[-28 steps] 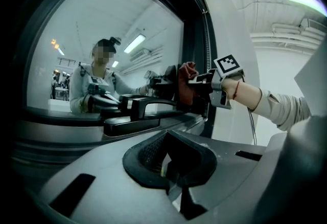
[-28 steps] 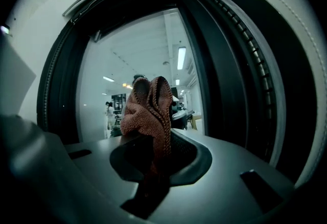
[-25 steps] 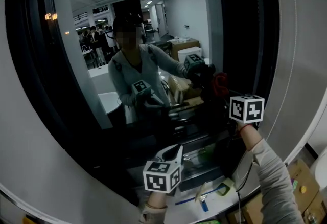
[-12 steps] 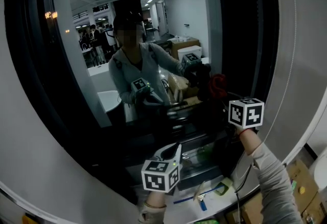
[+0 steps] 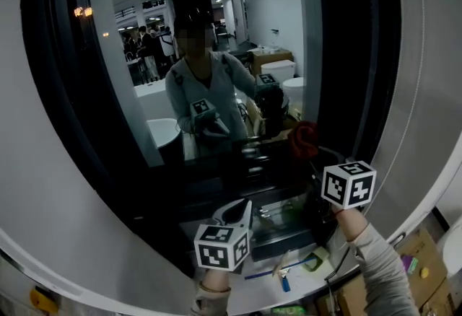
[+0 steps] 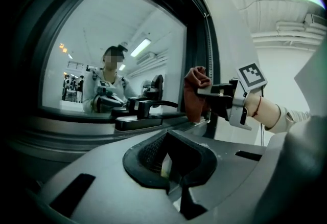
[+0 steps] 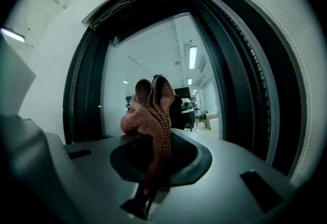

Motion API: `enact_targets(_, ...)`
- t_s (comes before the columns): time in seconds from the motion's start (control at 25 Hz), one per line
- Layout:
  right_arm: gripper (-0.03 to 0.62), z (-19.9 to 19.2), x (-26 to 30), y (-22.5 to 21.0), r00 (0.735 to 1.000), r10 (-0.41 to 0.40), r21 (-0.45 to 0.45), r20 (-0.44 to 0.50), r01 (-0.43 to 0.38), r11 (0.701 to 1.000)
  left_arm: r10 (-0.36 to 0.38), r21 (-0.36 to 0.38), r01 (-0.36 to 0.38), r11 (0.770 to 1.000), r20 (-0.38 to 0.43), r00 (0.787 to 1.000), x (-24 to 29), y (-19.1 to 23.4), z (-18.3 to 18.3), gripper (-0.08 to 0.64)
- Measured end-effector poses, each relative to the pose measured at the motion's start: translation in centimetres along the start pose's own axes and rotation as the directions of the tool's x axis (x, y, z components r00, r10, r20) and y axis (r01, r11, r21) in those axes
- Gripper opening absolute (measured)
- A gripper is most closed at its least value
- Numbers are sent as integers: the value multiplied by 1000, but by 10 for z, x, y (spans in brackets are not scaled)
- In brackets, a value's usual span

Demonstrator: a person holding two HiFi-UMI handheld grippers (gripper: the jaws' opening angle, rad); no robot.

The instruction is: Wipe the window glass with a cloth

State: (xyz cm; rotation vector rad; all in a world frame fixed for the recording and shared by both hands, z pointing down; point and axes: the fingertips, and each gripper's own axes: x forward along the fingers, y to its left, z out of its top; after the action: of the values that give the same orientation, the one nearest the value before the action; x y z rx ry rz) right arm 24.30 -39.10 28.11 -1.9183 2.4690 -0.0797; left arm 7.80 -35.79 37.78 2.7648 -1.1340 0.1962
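The right claw is shown with its jaws closed on a reddish knitted cloth, which is bunched and stands up beyond the jaw tips. Directly ahead of the cloth lies the window glass, bordered by a dark frame. Contact between cloth and glass cannot be judged. The left claw is held lower, to the left of the right claw, with its jaws brought together and nothing between them.
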Motion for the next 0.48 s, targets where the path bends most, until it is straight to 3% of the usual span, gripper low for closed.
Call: enact_targets(0.48,51,-55,-59,58,998,62,-12,-17,-62,998,59,-22,-59,998,4,998,-51,-20,-23,5)
